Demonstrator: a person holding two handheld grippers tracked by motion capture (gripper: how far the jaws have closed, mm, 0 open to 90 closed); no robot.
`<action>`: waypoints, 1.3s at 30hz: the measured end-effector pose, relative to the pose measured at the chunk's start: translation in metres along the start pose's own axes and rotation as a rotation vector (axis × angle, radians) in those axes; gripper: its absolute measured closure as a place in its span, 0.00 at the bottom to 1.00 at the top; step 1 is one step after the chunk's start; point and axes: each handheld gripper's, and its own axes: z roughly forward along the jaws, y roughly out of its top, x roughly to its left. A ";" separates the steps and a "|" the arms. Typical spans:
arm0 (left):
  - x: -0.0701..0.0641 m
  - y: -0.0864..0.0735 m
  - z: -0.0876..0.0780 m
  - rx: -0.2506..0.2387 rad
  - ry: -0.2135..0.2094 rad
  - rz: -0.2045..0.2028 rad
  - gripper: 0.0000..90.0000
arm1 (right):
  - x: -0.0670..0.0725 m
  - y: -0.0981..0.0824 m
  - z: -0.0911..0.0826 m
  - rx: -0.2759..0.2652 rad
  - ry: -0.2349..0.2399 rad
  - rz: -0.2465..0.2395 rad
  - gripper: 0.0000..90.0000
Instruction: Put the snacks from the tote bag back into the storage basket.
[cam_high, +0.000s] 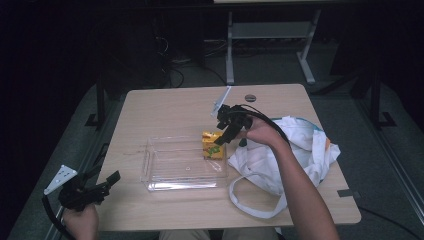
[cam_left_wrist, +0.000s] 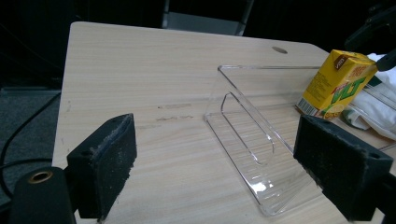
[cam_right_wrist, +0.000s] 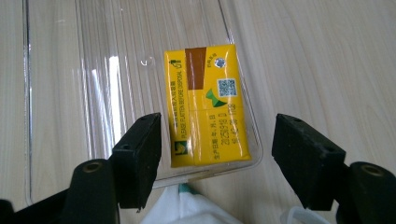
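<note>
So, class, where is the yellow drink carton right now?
The yellow drink carton stands in the clear tray's right end, beside the white bag.

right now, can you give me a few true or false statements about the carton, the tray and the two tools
1. The yellow drink carton stands in the clear plastic tray. True.
2. The right tool is clamped shut on the carton. False: its pads stand apart from the carton's sides, above it.
3. The left tool holds the tray's rim. False: it is open, short of the tray, with nothing between its pads.
4. A white cloth bag lies beside the tray. True.
5. The carton is at the tray's end nearest the bag. True.
</note>
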 end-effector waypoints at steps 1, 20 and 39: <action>0.000 0.000 0.000 0.000 0.000 0.000 0.14 | 0.000 0.000 0.000 0.000 0.000 0.000 0.36; -0.001 0.000 0.001 0.003 0.000 -0.004 0.14 | 0.002 -0.011 -0.016 -0.036 -0.008 0.022 0.36; -0.001 0.000 0.002 0.009 -0.002 0.003 0.14 | 0.005 -0.027 -0.025 -0.052 -0.018 0.056 0.36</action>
